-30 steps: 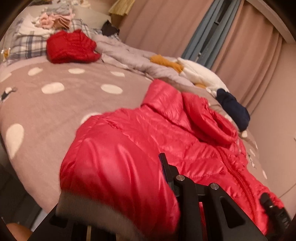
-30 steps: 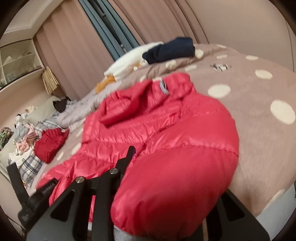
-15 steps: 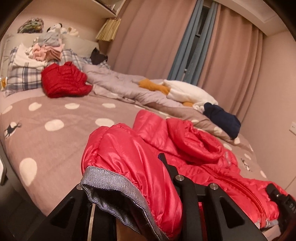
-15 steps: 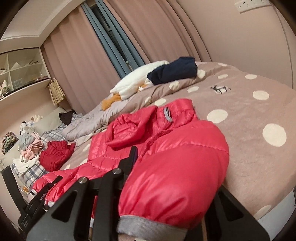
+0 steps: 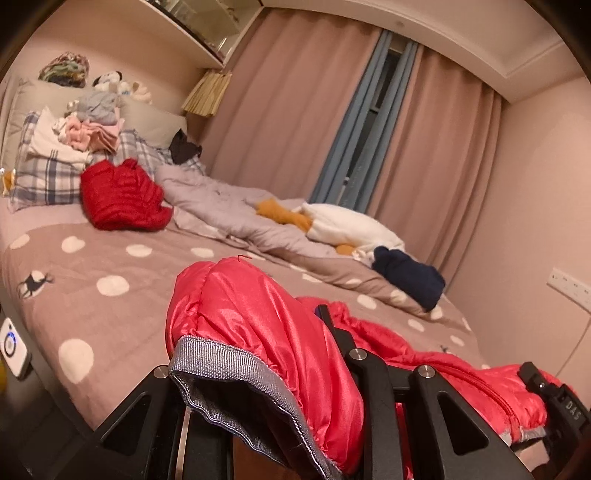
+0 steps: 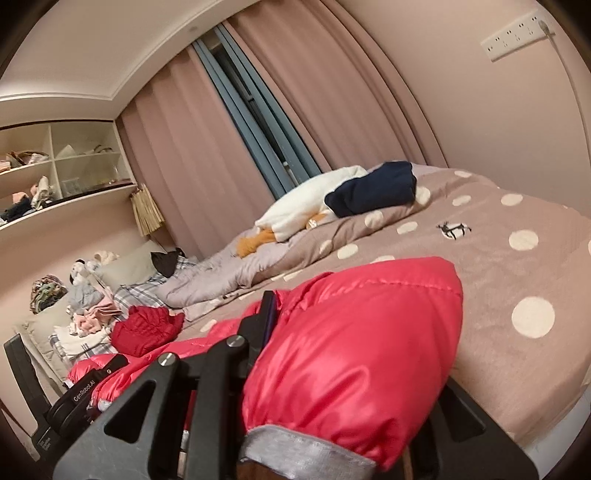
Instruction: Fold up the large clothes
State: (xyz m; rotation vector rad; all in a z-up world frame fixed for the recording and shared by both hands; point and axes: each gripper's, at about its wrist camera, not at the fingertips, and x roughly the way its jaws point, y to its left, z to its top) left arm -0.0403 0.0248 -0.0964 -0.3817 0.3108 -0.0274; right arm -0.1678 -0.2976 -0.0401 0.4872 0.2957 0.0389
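1. The wide bed under a taupe blanket with cream polka dots point(image 5: 110, 306) point(image 6: 517, 266) fills both views; small dark deer figures are woven into it.
2. Dusty pink floor-length curtains point(image 5: 295, 122) point(image 6: 184, 155) hang behind the bed, with a blue-grey curtain strip between them.
3. The glossy bright red quilted puffer jacket with grey ribbed cuffs point(image 5: 258, 332) point(image 6: 354, 350) lies at the near edge of the bed, both of its sleeves lifted off the blanket toward the cameras.
4. A rumpled pale lilac duvet point(image 5: 229, 206) lies along the far side of the bed, with a white plush cushion point(image 6: 314, 206) and a folded navy garment point(image 6: 373, 192) beside it.
5. A darker red quilted garment point(image 5: 122, 199) sits crumpled just in front of the checked pillows point(image 5: 44, 177).
6. The left black two-finger gripper point(image 5: 258, 398) is clenched on one sleeve, the grey cuff draped over its near end. Its body shows in the right wrist view with white lettering reading "GenRobot.AI".
7. The right black two-finger gripper point(image 6: 332, 387) grasps the other sleeve, which bulges over and hides one finger. Its body in the left wrist view carries the letters "DAS".
8. A white wall socket strip point(image 6: 513, 33) is mounted high on the pink wall.
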